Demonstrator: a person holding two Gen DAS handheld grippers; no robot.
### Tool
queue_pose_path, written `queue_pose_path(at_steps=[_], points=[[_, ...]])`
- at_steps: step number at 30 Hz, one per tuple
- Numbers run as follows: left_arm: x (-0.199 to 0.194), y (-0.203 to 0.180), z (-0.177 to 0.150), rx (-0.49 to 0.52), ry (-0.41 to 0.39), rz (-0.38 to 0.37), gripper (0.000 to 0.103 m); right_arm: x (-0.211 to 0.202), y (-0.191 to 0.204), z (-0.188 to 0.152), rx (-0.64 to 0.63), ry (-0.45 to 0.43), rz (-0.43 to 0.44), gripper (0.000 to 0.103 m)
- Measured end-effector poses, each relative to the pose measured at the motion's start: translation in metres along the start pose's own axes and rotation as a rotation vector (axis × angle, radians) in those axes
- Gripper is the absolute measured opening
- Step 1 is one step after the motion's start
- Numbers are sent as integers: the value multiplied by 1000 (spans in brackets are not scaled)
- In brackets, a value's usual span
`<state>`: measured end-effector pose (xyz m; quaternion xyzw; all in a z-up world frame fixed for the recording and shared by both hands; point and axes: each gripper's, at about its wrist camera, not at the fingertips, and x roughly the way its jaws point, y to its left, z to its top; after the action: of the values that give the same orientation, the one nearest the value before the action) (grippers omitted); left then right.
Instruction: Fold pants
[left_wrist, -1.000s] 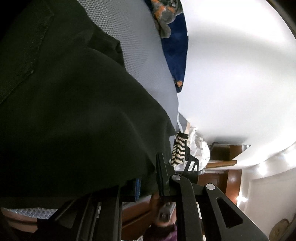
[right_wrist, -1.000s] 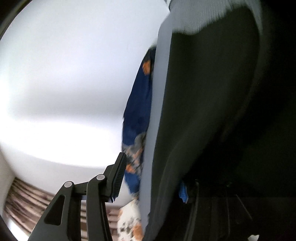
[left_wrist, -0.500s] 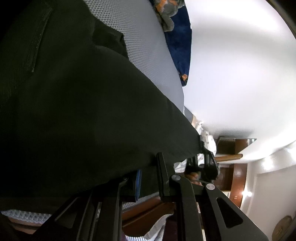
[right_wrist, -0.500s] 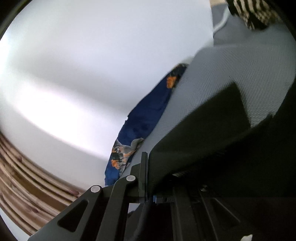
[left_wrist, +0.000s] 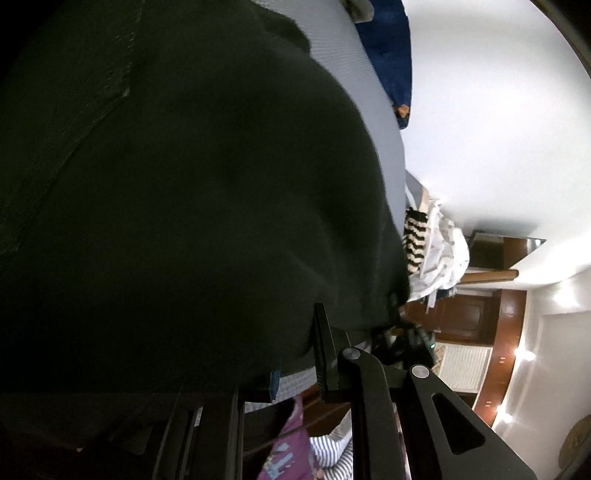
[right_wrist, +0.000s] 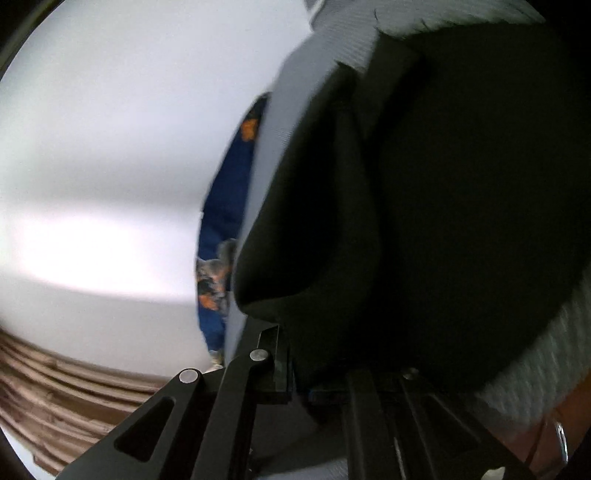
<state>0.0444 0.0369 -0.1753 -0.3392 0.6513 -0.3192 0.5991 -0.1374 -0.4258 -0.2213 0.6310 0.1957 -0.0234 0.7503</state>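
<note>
Pants (left_wrist: 184, 203), dark, draped over grey bed (left_wrist: 384, 122), newly clamped at edge by right gripper (right_wrist: 291, 365), left gripper (left_wrist: 295, 354) already clenched on cloth; ready for folding over.

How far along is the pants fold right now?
Done: both hand-held grippers have hold of the dark pants. In hand: the left hand-held gripper and the right hand-held gripper each pinch an edge, the cloth bunched over the grey bed. Left: laying it flat; no finished fold is visible.
</note>
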Motion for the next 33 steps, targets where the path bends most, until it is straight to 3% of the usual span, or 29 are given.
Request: queue_pose_path(at_steps=[3,7,9,11,14,16,18,19,20,22,24,30,33], points=[[0,3,-3,-1,2,6,15,6,1,14,-5,-24,14,12],[2,7,-5,0,11,6,16,23,-11,29,104,-39,82,13],[3,7,-6,9,13,10,16,21,0,28,71,-64,75,12],[3,9,-5,7,17,10,16,12,47,24,-182,-92,-22,7],[-3,13,-3,6,21,8,16,-6,87,10,-385,-111,-129,5],[-5,15,0,4,25,8,15,-11,108,-17,-641,-120,-344,5],[-7,18,0,-2,26,3,15,-2,92,-27,-680,-35,-446,5],[-5,17,0,-2,28,4,15,-1,65,-23,-562,40,-436,6],[-2,16,1,-2,30,6,15,-4,38,-17,-414,77,-372,8],[-3,18,2,-10,35,4,15,-14,8,-7,-206,39,-206,8],[-3,16,1,-9,39,11,15,-24,-9,4,-68,-4,-46,18],[-5,15,-1,-5,38,16,16,-15,-24,33,83,-24,120,27],[-8,18,-2,-4,34,18,16,-17,-26,32,146,-50,187,42]])
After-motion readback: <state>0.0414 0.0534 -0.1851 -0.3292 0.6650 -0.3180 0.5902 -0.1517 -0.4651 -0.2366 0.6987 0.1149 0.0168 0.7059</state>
